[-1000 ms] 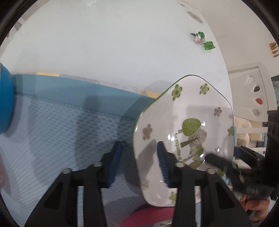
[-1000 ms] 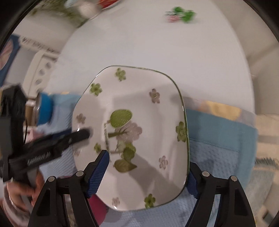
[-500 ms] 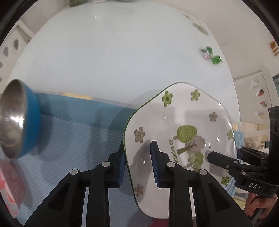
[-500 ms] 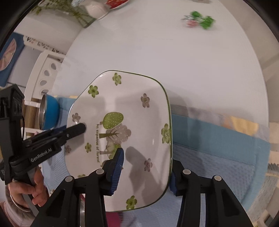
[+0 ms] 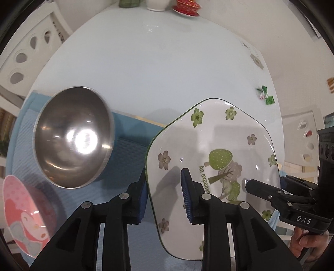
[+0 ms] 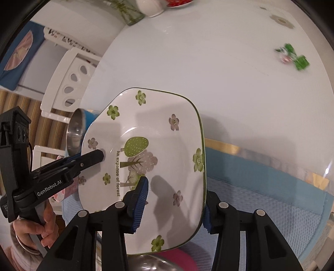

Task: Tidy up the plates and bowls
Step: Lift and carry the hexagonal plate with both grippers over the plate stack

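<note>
A white square plate (image 5: 219, 150) with green flowers and a tree picture is held up above the blue mat, tilted. My left gripper (image 5: 165, 198) is shut on its left rim. My right gripper (image 6: 175, 206) is shut on its right rim; the plate also shows in the right wrist view (image 6: 150, 146). The right gripper's finger (image 5: 269, 193) shows at the plate's far side in the left view. A steel bowl with a blue outside (image 5: 73, 139) stands on the mat to the left. A pink cartoon plate (image 5: 23, 214) lies at the lower left.
A blue quilted mat (image 6: 271, 198) covers the near part of the white round table (image 5: 156, 73). A green-wrapped candy (image 6: 292, 56) lies on the table. A vase, a white jug and a red dish (image 5: 185, 8) stand at the far edge. White chairs (image 6: 71, 77) flank the table.
Both grippers have closed onto the plate's opposite rims and lifted it. The left view has swung left, bringing the steel bowl and pink plate into sight.
</note>
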Available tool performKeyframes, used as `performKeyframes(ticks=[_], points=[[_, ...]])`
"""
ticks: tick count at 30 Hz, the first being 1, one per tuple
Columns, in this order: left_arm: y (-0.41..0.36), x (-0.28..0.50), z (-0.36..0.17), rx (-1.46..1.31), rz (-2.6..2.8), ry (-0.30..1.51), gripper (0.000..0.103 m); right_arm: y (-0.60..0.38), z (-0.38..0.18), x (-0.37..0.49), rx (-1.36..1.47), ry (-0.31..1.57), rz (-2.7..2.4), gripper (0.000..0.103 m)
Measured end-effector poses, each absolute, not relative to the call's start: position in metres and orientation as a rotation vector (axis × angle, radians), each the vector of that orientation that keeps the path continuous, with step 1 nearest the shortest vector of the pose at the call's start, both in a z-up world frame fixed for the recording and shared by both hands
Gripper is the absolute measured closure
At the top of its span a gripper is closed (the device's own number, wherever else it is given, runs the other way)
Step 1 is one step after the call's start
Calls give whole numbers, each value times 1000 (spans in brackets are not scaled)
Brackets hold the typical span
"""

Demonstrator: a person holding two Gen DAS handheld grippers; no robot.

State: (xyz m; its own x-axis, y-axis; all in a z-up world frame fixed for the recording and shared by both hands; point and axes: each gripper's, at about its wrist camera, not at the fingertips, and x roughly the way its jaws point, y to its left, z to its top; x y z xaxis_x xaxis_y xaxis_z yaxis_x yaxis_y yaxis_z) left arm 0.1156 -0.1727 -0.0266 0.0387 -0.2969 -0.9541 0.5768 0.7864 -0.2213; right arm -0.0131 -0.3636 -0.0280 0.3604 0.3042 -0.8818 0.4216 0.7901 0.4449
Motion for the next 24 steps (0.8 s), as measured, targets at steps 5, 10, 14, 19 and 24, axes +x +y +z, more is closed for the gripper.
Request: performKeyframes(ticks=[5,10,14,19,24], points=[[-148,123,-21,228,-675,1373,78,-345,-11,2,673,1220,-61,58],[-126,123,-21,216,-677,1381,78,-328,-5,12,674,1223,-34,58],[-116,119,-20,221,-678,1382,78,-314,-5,12,661,1249,-22,58],[-105,113,-13,232,-690,1367,78,-302,-5,5,666,1251,-18,58],[-95,106,-7,235,-697,1355,78,-290,1,-3,660,1242,-15,58]])
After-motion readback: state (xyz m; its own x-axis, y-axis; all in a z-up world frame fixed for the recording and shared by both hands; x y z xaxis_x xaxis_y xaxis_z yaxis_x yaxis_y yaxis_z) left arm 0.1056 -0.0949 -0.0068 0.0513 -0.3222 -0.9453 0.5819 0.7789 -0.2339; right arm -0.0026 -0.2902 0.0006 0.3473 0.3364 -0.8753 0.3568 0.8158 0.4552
